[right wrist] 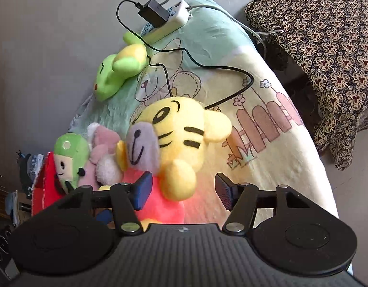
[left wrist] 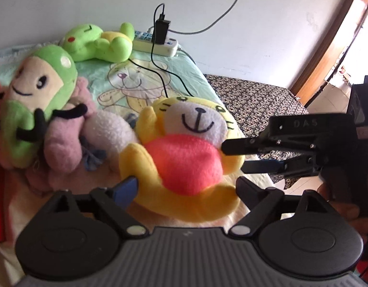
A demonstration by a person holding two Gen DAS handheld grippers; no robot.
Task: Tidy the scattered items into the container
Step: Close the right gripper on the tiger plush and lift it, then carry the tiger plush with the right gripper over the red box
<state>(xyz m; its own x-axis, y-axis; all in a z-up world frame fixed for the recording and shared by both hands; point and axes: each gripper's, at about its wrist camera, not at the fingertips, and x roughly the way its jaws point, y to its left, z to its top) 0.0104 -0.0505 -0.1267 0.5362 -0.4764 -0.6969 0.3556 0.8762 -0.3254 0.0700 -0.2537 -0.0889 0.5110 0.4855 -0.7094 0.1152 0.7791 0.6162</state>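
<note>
A: Start from your left gripper (left wrist: 184, 186). Its jaws stand wide apart around the lower body of the yellow tiger plush (left wrist: 184, 148), one blue pad (left wrist: 126, 189) at the toy's paw, nothing clenched yet.

B: And your right gripper (right wrist: 184, 191)?

A: Also released. From the left wrist view it reaches in at the tiger's far flank; from its own view the left pad (right wrist: 143, 191) sits against the pink belly, the right pad clear of the toy.

B: So which step is this?

A: My judgement: picking up the tiger, not yet grasped. It lies face up on the cartoon bedsheet (right wrist: 267, 162).

B: Where does it go?

A: The red box (right wrist: 41, 186) just beyond the tiger, on its far side from the right gripper, looks like the container; a green-hooded doll (right wrist: 69, 160) and a pink plush (right wrist: 105, 153) lean there already. The green frog plush (left wrist: 98, 43) lies farther behind the tiger, near the power strip (left wrist: 157, 45).

B: Next move?

A: Close one gripper firmly on the soft belly, and lift clear of the black cable (right wrist: 231, 71) behind the head.
</note>
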